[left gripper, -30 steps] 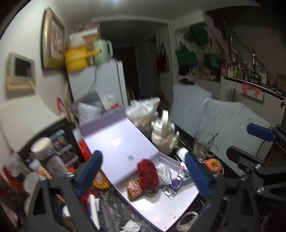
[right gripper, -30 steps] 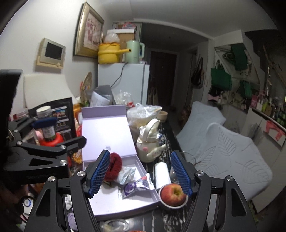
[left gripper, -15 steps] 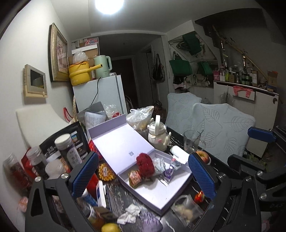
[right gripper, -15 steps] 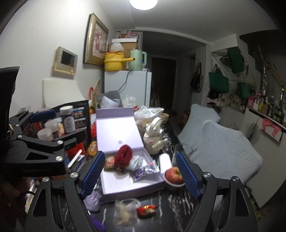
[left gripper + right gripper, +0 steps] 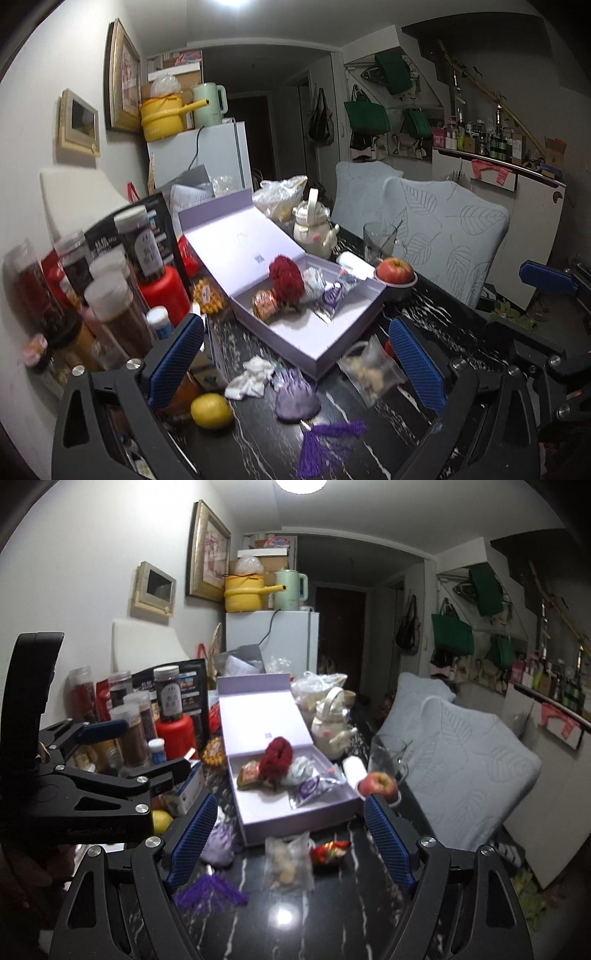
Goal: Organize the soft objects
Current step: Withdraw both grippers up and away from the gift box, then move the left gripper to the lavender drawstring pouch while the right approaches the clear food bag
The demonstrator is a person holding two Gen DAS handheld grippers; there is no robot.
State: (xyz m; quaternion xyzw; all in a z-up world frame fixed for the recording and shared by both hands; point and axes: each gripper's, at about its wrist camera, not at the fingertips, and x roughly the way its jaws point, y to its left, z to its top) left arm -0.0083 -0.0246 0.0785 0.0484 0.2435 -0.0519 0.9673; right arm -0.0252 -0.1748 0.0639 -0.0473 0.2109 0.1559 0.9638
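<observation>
Two grippers hang over the dark marble table (image 5: 332, 915), both mine and both empty. My left gripper (image 5: 295, 358) has its blue pads spread wide, nothing between them. My right gripper (image 5: 291, 834) is spread as well, pinching nothing. Just beyond the right gripper's pads lie a clear bag of snacks (image 5: 288, 864) and a red wrapped candy (image 5: 328, 851). Near the left pad sit a purple soft pouch (image 5: 297, 397), its tassel (image 5: 325, 443), a crumpled white tissue (image 5: 251, 376) and a lemon (image 5: 211, 410). Farther out stands the open lilac box (image 5: 295, 812), holding a red fuzzy scrunchie (image 5: 276, 758) and some packets. Beside the box rests an apple (image 5: 376, 784).
</observation>
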